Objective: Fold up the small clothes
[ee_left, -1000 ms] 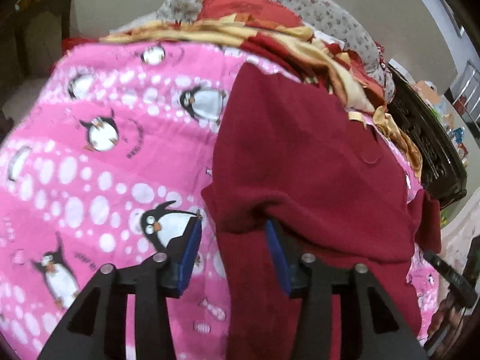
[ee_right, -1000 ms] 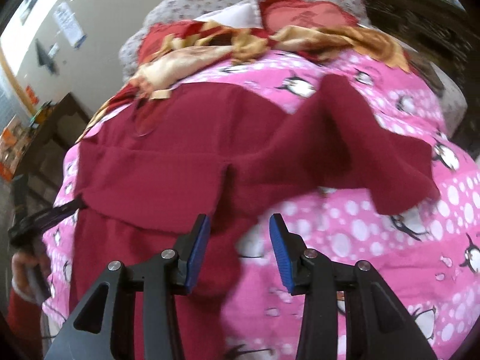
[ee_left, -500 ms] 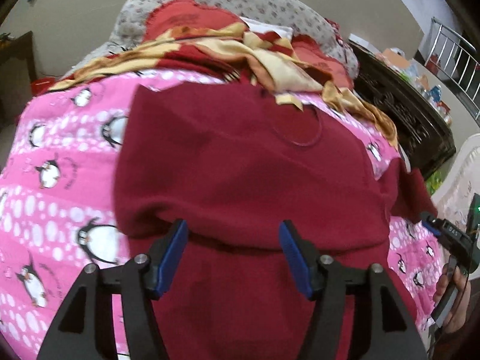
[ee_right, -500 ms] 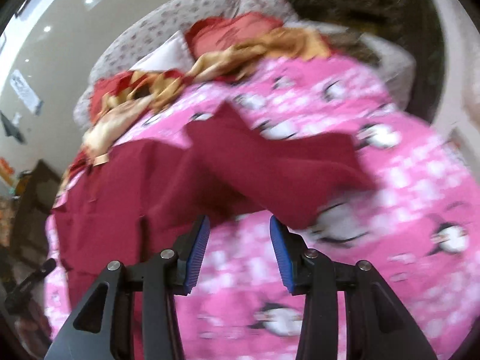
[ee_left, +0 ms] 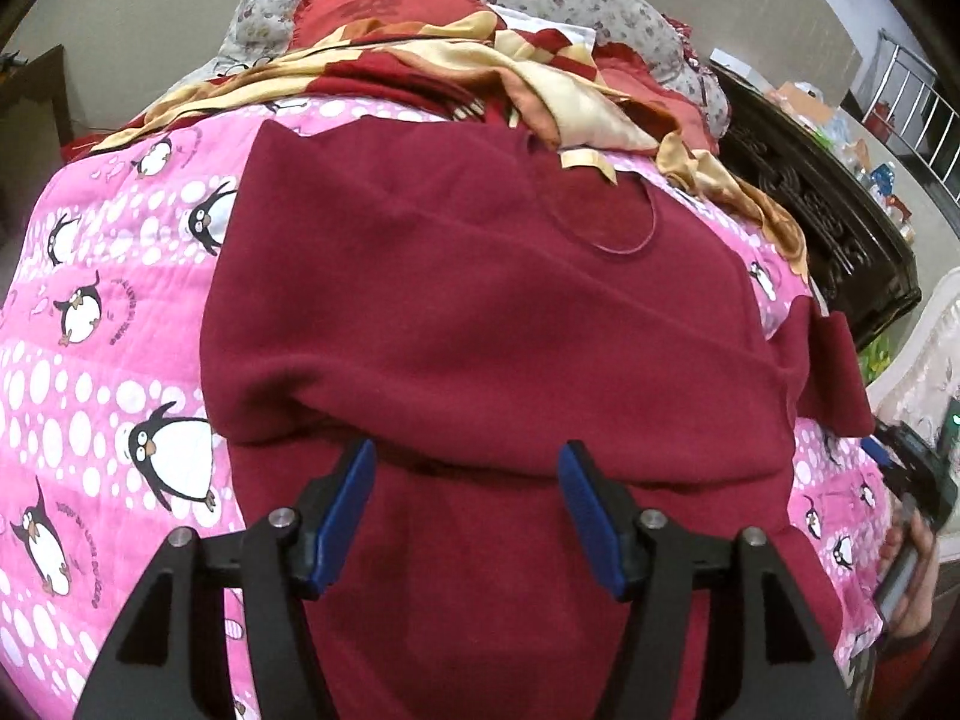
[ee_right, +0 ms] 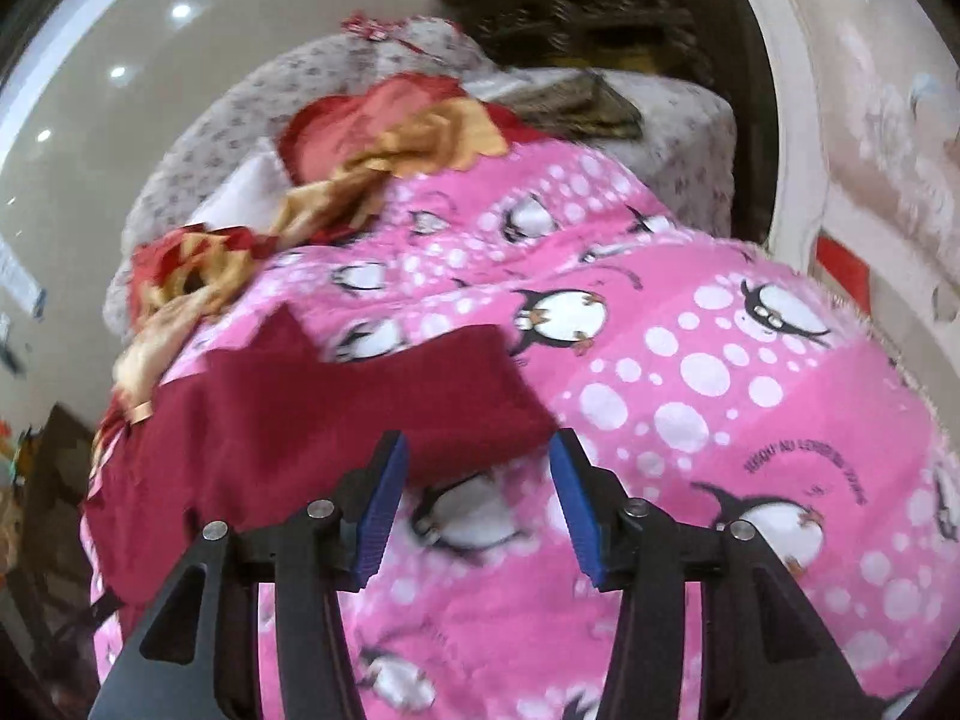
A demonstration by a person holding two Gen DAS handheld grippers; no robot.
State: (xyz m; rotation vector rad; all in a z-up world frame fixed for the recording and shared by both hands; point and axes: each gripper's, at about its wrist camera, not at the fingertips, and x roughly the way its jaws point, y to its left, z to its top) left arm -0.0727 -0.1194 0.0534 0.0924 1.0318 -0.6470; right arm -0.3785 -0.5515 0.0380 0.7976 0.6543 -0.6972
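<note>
While both tools stand spread and empty, the maroon sweater (ee_left: 480,312) lies across the pink penguin blanket (ee_left: 90,360) on the bed

Left tool (ee_left: 468,504), lower centre of its view, hovers over the folded-in body; right tool (ee_right: 474,498), jaws just opened further, frames the outstretched sleeve (ee_right: 420,384). Risk: a pinch could catch the blanket along with the sleeve, dragging the fold askew

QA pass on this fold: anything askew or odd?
The maroon top lies skewed on the penguin blanket. One sleeve sticks out unfolded, and a rumpled ridge crosses its middle. Both grippers are open, holding nothing.
</note>
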